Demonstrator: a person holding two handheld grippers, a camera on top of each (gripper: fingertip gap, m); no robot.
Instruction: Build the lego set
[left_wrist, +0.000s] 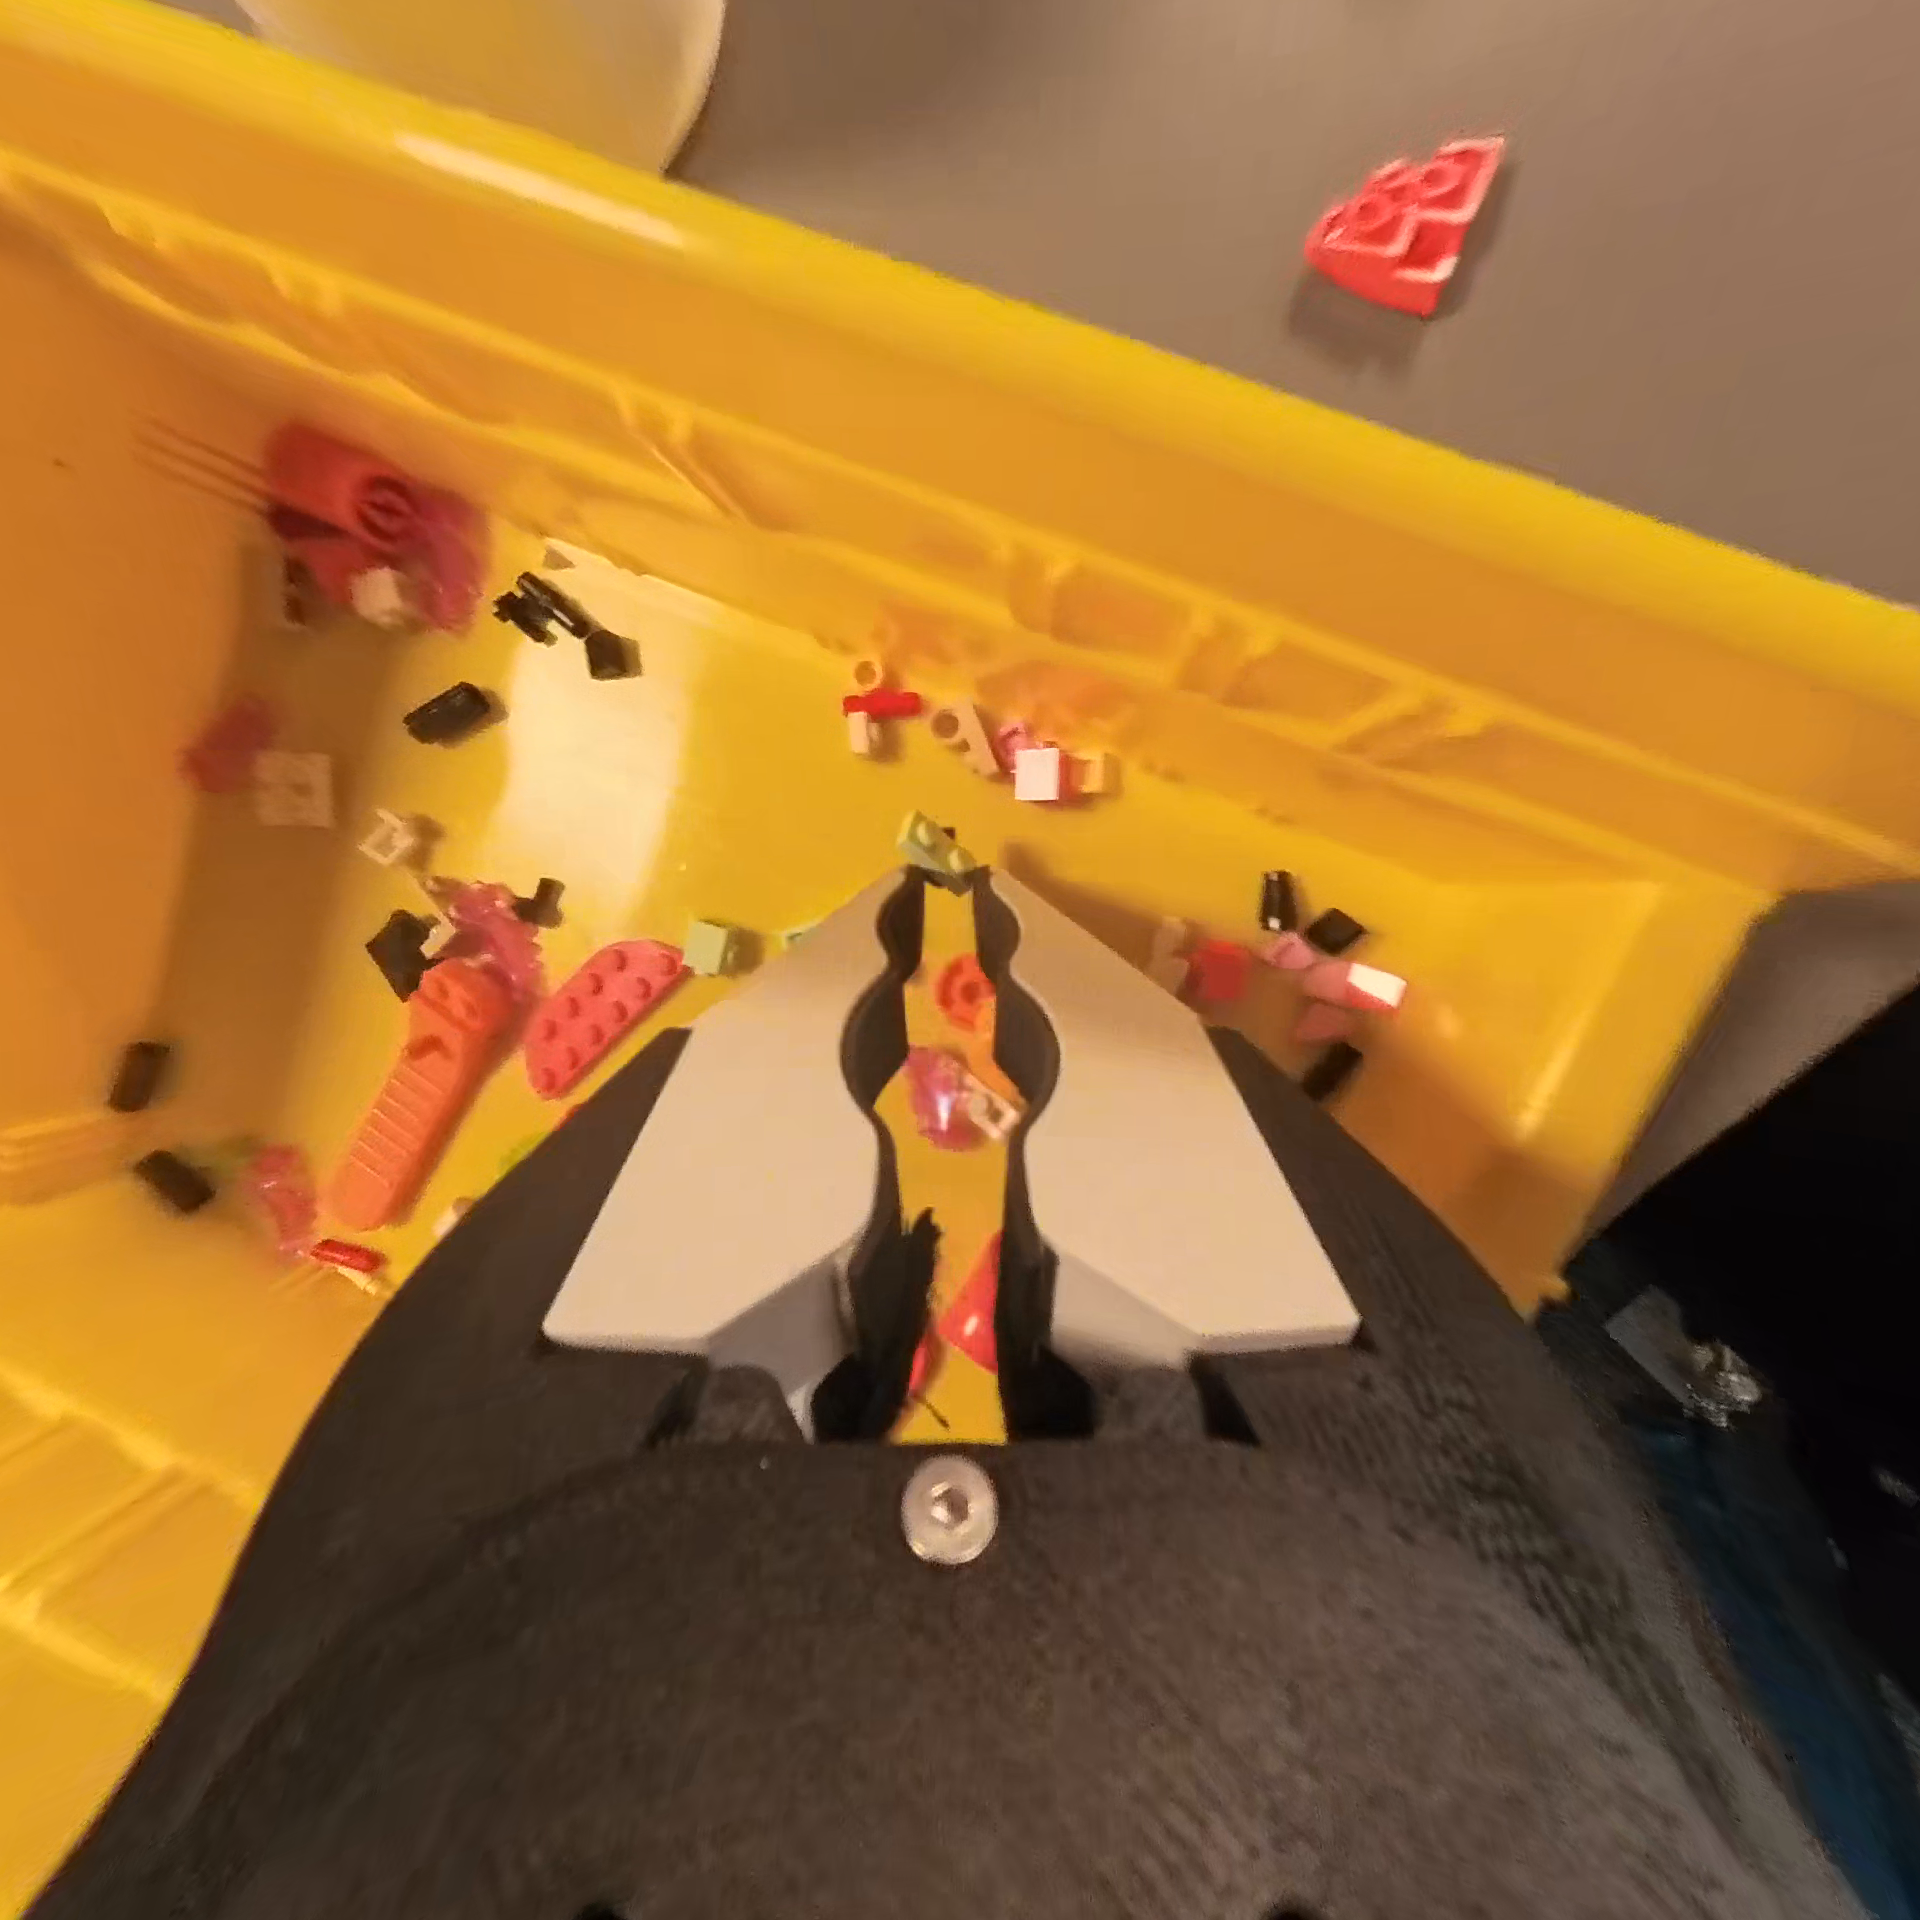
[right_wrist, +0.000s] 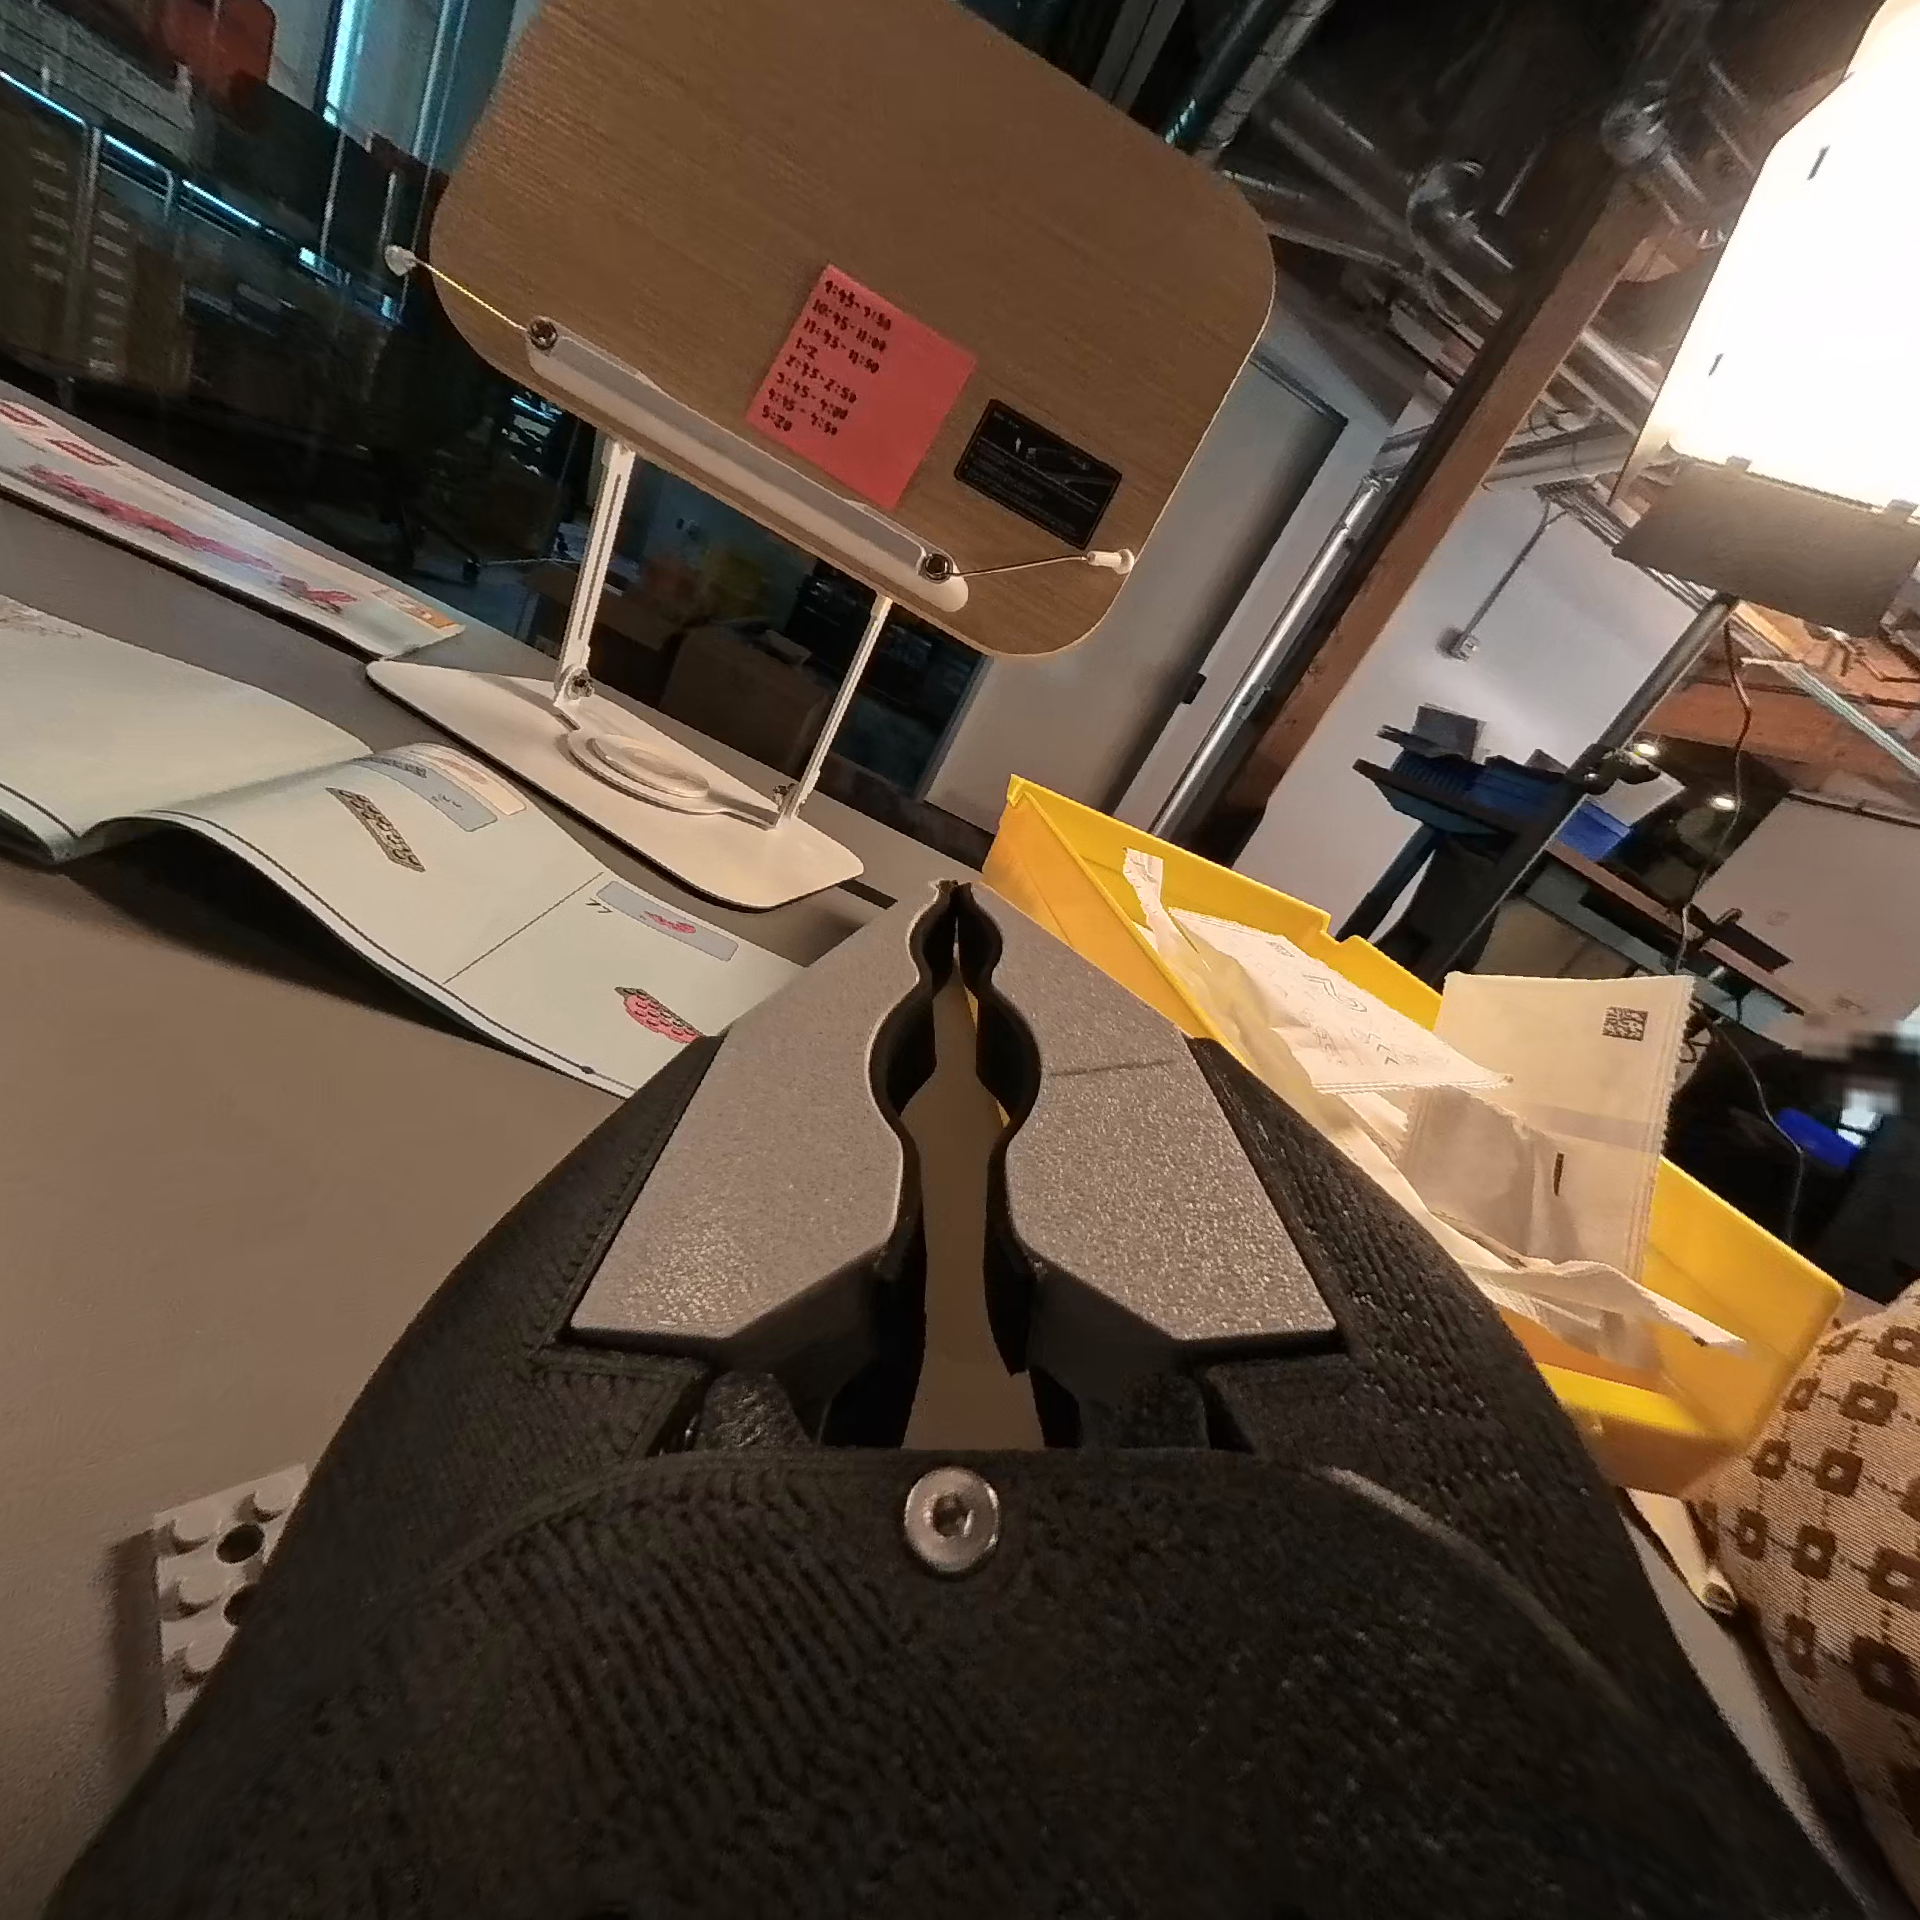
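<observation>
Closest to the lens, black body and grey fingers of left gripper, lowered into a yellow plastic bin and clamped at the very tips on a small lime-green studded plate, raised just clear of the bin floor. Scattered across that floor, many loose toy bricks in black, red, pink and white; largest among them an orange brick separator, then a coral half-round plate touching it. Outside the bin, on grey table, a red wedge plate.

Elsewhere, right gripper held above the table, fingers closed tip to tip, nothing seen between them. Beyond it, a wooden book stand, an open instruction booklet, a second yellow bin stuffed with torn paper bags.
</observation>
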